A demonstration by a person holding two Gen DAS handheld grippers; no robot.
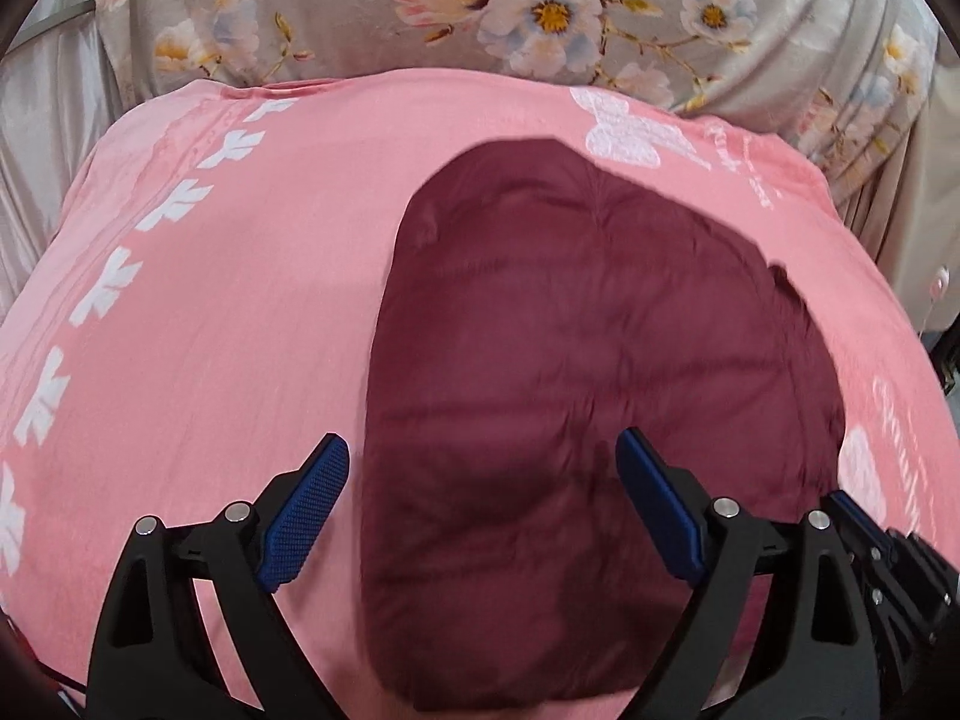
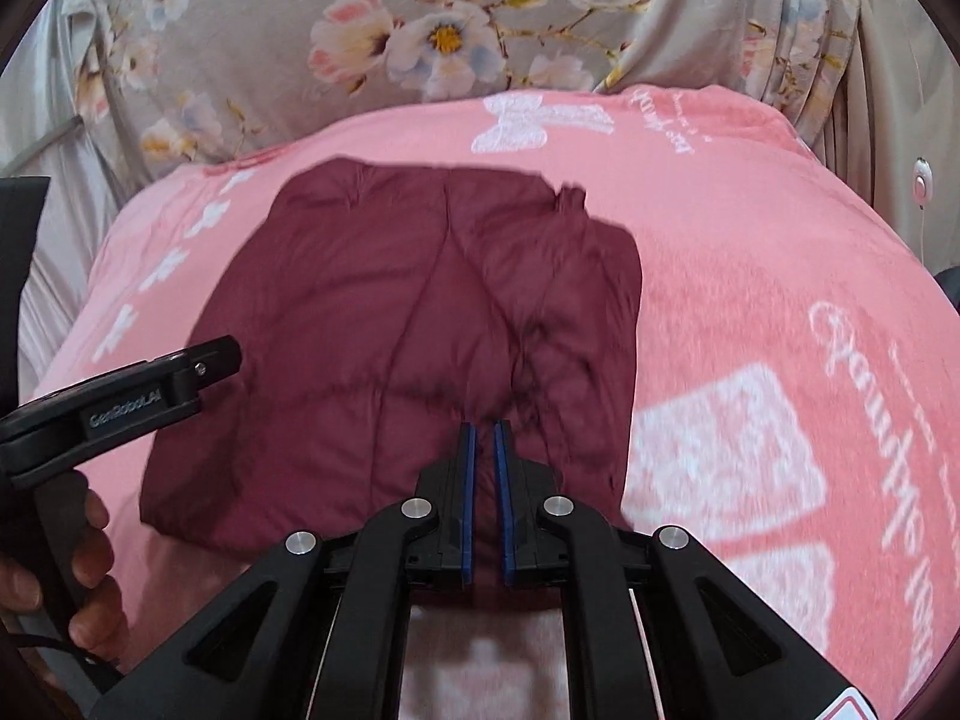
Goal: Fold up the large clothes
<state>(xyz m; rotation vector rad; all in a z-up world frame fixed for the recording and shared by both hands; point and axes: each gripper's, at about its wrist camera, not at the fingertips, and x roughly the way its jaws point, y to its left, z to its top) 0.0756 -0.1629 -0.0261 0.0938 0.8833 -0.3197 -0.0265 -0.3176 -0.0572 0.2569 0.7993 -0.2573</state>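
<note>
Maroon garment [image 2: 414,324] folded compact on pink blanket [image 1: 240,300]. Left gripper [image 1: 483,510] spread wide above near edge, released. Right gripper [image 2: 485,438] nearly closed, seemingly empty.

A big pink blanket [image 1: 240,312] with white butterflies and white writing covers the bed and makes a soft, flat top. A dark red puffy jacket [image 1: 576,372] lies right on the pink blanket, folded into a thick block, with pink showing on its left, right and far sides. Behind the pink blanket, at the far side of the bed, a grey cloth with flowers [image 1: 372,6] is bunched up, and it touches the blanket's far edge.
</note>
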